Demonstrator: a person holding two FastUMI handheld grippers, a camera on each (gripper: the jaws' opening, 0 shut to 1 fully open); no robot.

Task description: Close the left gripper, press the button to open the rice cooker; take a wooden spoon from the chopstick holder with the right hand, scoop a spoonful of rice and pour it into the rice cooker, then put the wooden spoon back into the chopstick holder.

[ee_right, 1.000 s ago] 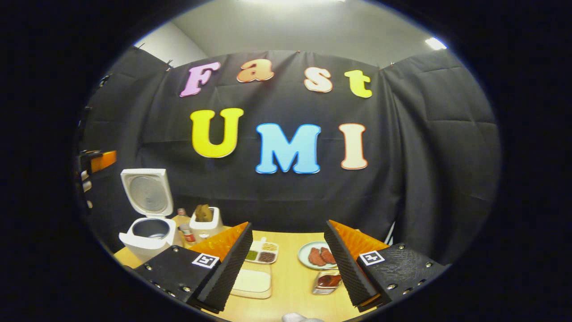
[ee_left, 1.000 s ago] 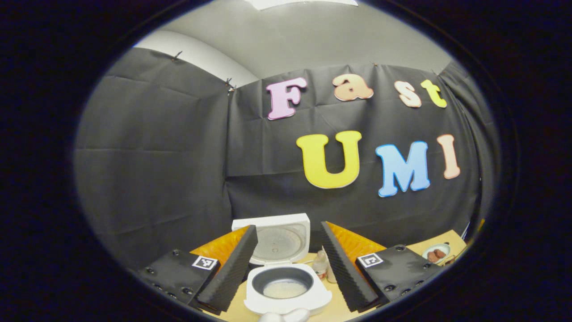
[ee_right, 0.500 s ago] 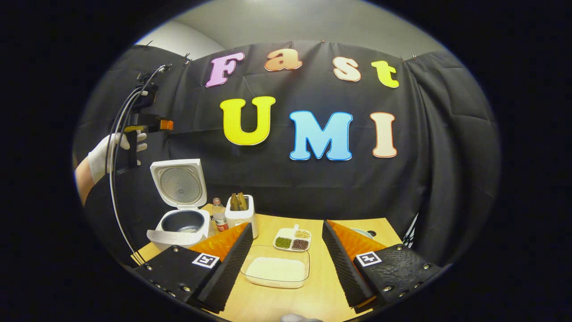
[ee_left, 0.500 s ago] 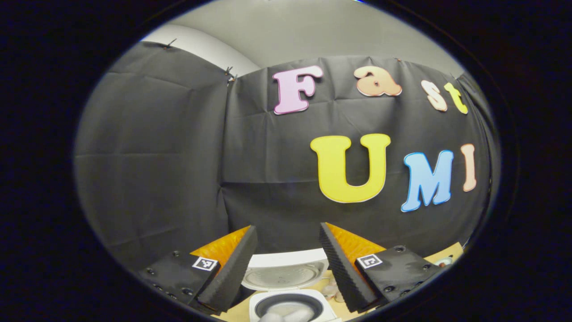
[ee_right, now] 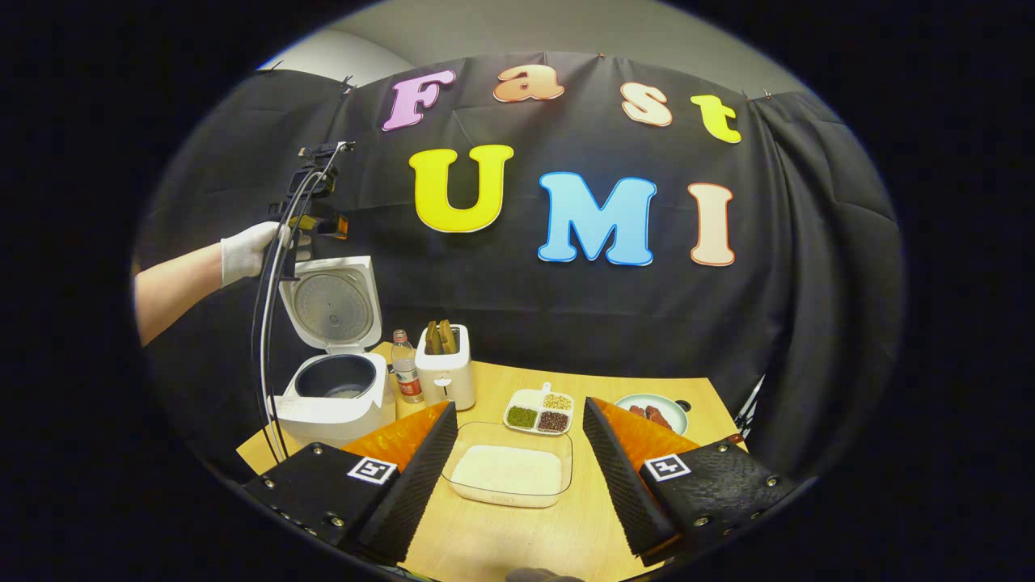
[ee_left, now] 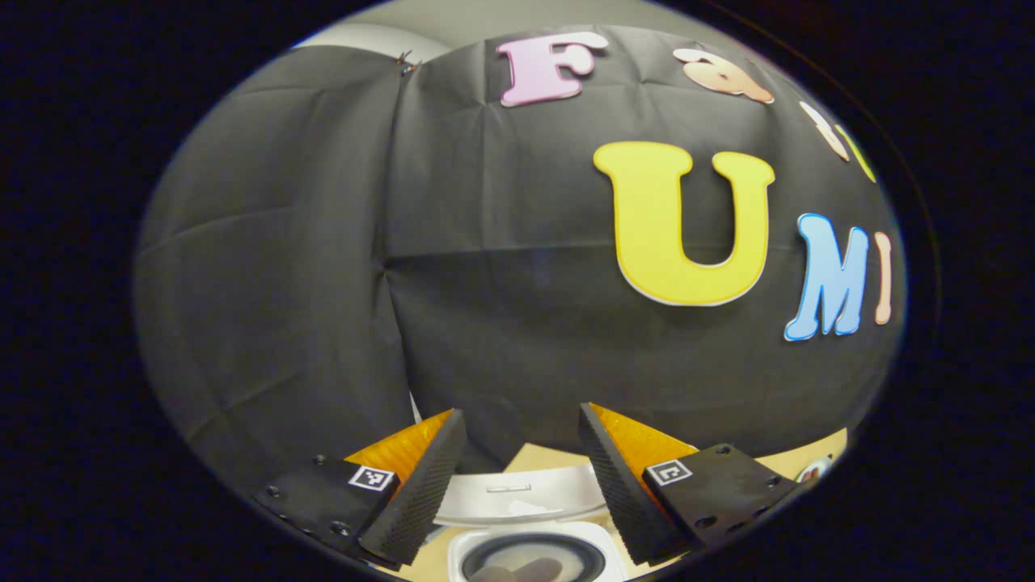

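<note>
Rice cooker (ee_right: 335,380) stands open on the desk (ee_right: 501,541). Your left gripper (ee_left: 521,440) and right gripper (ee_right: 517,432) both gape wide, holding nothing.

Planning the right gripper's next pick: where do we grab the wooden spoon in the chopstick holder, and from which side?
Grip the wooden spoon by the end sticking up out of the white chopstick holder, coming from above. It stands upright in the slot with the lower part hidden, so the top is the free part. The right gripper is open. Which end is up is too small to tell.
</note>
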